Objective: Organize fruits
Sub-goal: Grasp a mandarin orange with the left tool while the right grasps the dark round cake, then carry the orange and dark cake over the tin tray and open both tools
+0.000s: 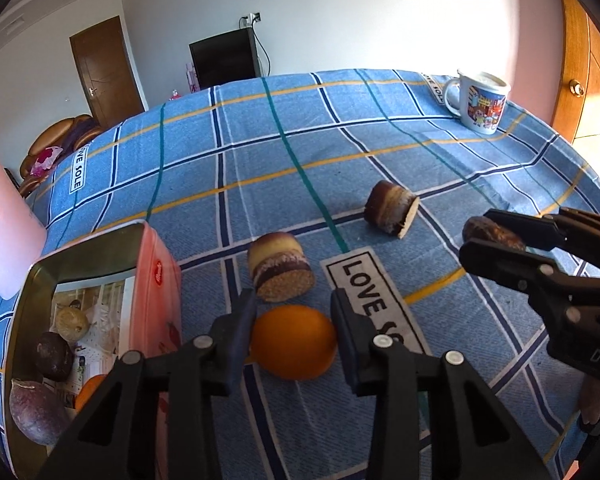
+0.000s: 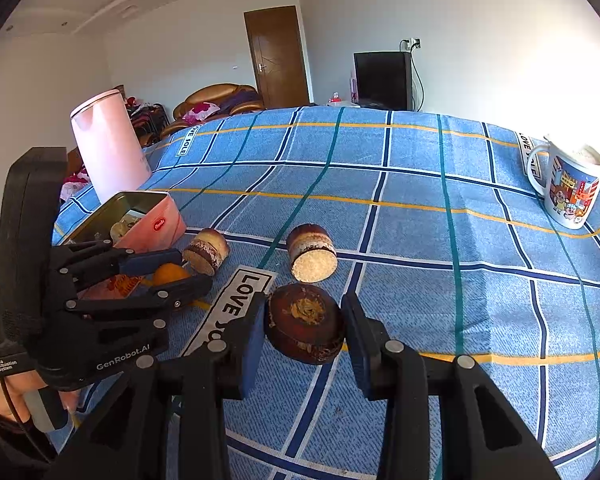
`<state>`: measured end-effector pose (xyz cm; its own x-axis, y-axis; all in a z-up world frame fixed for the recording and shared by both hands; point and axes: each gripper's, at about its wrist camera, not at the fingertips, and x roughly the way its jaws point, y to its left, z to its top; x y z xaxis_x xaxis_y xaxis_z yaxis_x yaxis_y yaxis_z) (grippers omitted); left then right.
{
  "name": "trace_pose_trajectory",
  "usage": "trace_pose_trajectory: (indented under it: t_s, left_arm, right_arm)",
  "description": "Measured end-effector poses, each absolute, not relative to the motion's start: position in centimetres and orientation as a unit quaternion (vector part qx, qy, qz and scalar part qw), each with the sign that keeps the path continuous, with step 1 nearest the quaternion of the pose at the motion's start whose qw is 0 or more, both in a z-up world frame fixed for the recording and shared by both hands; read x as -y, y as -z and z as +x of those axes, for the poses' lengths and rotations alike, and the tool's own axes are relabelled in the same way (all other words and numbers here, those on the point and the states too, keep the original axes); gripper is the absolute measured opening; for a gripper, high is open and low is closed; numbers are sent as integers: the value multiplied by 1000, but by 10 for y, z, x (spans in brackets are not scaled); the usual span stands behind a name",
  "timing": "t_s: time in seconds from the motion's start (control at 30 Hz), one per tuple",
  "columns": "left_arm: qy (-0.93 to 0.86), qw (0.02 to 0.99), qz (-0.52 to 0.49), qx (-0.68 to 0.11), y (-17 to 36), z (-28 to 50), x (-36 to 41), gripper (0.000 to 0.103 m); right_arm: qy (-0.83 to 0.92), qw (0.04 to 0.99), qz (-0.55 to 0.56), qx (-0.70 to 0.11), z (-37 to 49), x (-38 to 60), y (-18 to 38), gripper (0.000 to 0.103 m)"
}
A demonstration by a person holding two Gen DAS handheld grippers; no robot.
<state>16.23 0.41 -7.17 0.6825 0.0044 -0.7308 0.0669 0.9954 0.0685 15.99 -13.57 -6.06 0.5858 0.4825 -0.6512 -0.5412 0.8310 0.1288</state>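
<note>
While both grippers stand open, left gripper (image 1: 294, 320) straddles the orange (image 1: 293, 342), right gripper (image 2: 304, 330) a brown fruit (image 2: 306, 328), underside hidden.

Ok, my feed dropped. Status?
Left gripper open around orange. Right gripper open around dark round piece. Tin part filled. Nothing blocking.

Open cloth (image 2: 420, 240) ahead; tin (image 1: 156, 280) seemingly crowds the left.

Oranges: two (image 1: 294, 342) (image 1: 89, 394). Layered cakes: three (image 1: 280, 266) (image 1: 390, 208) (image 2: 306, 322). Passion fruits: two (image 1: 54, 356) (image 1: 34, 410). Tin: one (image 1: 156, 280). Mug: one (image 1: 482, 102).
</note>
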Motion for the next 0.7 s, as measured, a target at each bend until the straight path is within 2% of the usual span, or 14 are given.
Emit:
trace_pose_trajectory:
  t_s: [0.7]
  left_arm:
    - [30,958,6,-286,42,126,-13,40]
  right_arm:
    - [-305,911,-31,-275,135,145,43,40]
